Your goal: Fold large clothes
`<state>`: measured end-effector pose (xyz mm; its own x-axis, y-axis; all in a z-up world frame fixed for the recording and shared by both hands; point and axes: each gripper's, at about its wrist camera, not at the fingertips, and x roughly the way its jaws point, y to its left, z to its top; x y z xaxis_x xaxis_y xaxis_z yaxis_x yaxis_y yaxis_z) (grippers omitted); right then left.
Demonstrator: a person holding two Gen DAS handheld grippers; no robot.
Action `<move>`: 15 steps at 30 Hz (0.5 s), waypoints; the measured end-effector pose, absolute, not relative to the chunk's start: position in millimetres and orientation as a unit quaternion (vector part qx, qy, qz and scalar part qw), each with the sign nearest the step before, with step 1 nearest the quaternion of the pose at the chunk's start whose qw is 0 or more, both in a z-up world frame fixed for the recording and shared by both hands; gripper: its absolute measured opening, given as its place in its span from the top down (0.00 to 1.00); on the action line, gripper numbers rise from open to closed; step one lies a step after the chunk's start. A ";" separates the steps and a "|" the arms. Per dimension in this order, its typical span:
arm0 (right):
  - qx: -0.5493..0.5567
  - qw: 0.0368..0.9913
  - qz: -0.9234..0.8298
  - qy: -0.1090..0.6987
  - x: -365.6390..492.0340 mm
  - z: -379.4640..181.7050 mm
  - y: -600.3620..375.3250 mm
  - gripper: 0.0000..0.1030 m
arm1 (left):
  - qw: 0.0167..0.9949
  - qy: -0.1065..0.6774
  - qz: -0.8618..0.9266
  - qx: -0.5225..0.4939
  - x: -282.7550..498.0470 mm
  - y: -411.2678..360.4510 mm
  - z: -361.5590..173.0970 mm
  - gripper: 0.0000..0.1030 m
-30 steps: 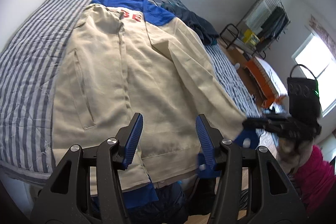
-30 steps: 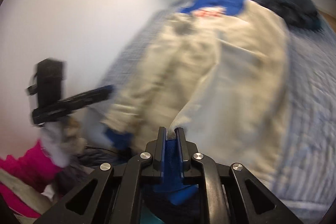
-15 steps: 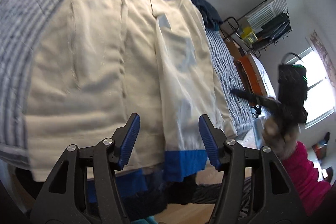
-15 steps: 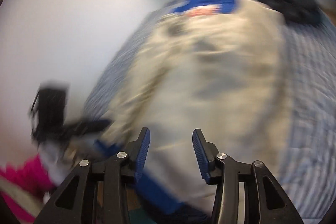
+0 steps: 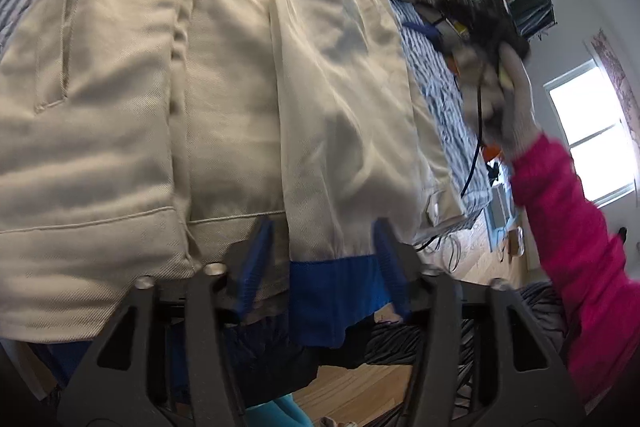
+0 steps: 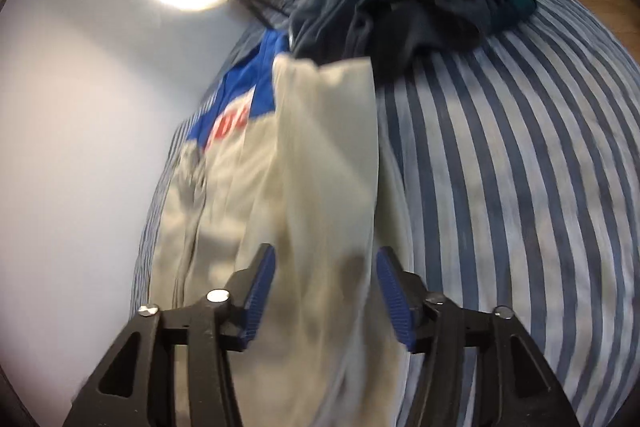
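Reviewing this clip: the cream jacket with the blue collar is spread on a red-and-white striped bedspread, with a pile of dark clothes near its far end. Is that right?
Not quite. The bedspread is blue-and-white striped, not red-and-white; the right wrist view shows this plainly. The rest holds: the cream jacket with the blue collar lies spread on it, and the pile of dark clothes sits near its far end.

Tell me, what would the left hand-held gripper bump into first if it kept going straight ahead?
Most likely the blue cuff of the cream jacket's sleeve. It sits between the closing jaws of the left hand-held gripper, though depth is hard to judge.
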<state>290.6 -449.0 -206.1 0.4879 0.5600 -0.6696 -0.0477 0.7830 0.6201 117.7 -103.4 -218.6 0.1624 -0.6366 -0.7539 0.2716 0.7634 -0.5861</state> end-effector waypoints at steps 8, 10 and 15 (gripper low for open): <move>0.183 0.831 0.180 0.493 335.1 -191.8 -430.5 1.00 | 0.711 0.585 -0.324 -0.219 116.6 -101.0 -226.4 0.90; 0.173 0.833 0.182 0.493 341.7 -173.9 -435.7 1.00 | 0.690 0.584 -0.337 -0.263 113.2 -102.4 -221.4 0.91; 0.130 0.849 0.174 0.482 368.5 -158.1 -433.5 1.00 | 0.680 0.572 -0.371 -0.270 103.9 -136.3 -216.8 0.91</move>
<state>368.5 -433.5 -158.1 0.4758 0.4196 -0.7730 -0.1698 0.9061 0.3874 103.9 -136.3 -216.8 0.0711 -0.8126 -0.5785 0.1959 0.5800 -0.7907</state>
